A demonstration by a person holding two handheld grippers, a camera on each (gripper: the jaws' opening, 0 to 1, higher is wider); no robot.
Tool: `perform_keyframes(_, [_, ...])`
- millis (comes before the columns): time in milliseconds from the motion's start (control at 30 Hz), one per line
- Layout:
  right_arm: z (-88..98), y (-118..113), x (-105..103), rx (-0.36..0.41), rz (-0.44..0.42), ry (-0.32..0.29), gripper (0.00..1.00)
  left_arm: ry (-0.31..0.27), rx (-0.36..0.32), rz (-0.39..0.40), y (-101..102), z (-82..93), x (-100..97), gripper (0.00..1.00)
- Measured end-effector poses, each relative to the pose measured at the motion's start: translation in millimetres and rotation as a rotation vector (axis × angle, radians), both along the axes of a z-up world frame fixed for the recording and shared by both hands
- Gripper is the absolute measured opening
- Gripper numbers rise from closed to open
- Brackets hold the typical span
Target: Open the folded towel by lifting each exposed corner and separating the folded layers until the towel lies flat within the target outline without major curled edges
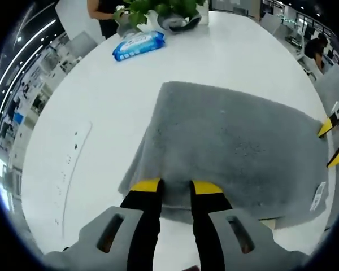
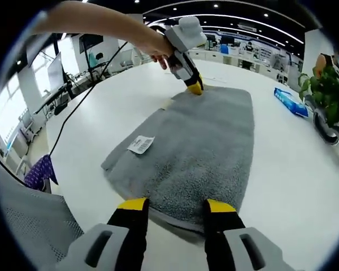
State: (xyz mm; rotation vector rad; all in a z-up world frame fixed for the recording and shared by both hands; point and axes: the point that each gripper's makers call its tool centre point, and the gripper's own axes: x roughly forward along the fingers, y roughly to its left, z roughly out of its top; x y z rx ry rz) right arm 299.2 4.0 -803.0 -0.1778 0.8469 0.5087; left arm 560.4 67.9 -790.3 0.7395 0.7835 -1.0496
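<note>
In the left gripper view, the left tongs (image 1: 175,186) stand apart, their yellow tips resting at the near edge of the grey towel (image 1: 231,147), which lies spread on the white desk (image 1: 101,113). The right tongs (image 1: 334,144) reach the towel's far right edge. A blue wipes packet (image 1: 138,45) and a potted plant (image 1: 158,8) sit beyond the towel.

In the right gripper view, the right tongs (image 2: 177,205) are apart at the towel's (image 2: 198,147) near end, a white label (image 2: 140,144) lying on the cloth to their left. At the far end, the left tongs (image 2: 195,87), held by a hand (image 2: 158,48), touch the towel; I cannot tell their spread there.
</note>
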Motion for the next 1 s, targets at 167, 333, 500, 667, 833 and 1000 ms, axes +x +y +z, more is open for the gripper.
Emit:
perform_keyframes(167, [7.4,4,0,0.045,-0.023,0.006,0.49,0.009,-0.026,0.074,7,6.7,-0.4,0.19])
perform_keyframes(333, [21.1,13,1,0.053,-0.017,-0.031,0.51,0.012,-0.091,0.113,14,18.9,-11.3,0.19])
perform_keyframes(500, [33.9,34,1,0.067,0.025,-0.072,0.5,0.045,-0.181,0.173,20,26.9,-35.0,0.19])
perform_keyframes(667, [42.2,52,0,0.086,0.058,-0.09,0.49,0.039,-0.218,0.181,29,29.9,-63.2,0.19])
perform_keyframes(833, [44.5,70,-5,0.081,0.1,-0.1,0.49,-0.005,-0.273,0.204,42,38.6,-75.1,0.17])
perform_keyframes(1000, [44.0,87,-5,0.069,0.134,-0.114,0.49,-0.032,-0.295,0.209,52,42.1,-97.9,0.16])
